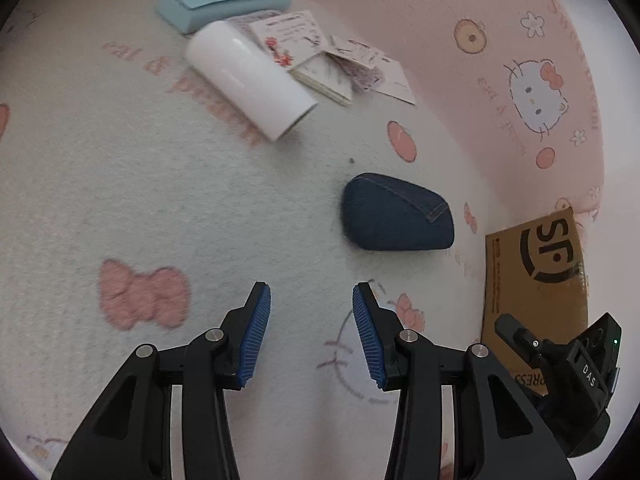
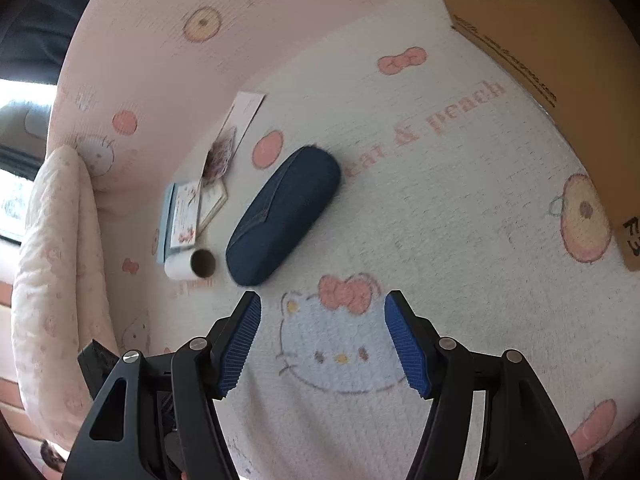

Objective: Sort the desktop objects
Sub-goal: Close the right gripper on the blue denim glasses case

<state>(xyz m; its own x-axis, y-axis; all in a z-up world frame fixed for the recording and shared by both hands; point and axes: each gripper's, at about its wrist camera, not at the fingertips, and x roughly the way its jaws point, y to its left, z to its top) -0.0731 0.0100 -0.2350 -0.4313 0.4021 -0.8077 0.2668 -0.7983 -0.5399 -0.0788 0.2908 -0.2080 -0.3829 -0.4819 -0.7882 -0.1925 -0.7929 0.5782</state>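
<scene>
A dark blue denim case (image 1: 396, 214) (image 2: 284, 216) lies on a white cartoon-print blanket. A white tube (image 1: 250, 80) (image 2: 190, 266) lies farther off, next to a light blue case (image 1: 224, 2) (image 2: 165, 220) and a loose pile of cards (image 1: 332, 60) (image 2: 208, 196). My left gripper (image 1: 311, 332) hovers open above the blanket, short of the denim case, nothing between its fingers. My right gripper (image 2: 322, 340) is open too, over a printed cat face, with the denim case just ahead to the left. In the left wrist view the other gripper (image 1: 560, 372) shows at the lower right.
A brown cardboard box (image 1: 536, 280) (image 2: 560, 60) sits at the blanket's edge. A pink border (image 1: 460, 60) of the blanket rises behind the objects. A rolled pale pillow (image 2: 60, 280) lies at the left of the right wrist view.
</scene>
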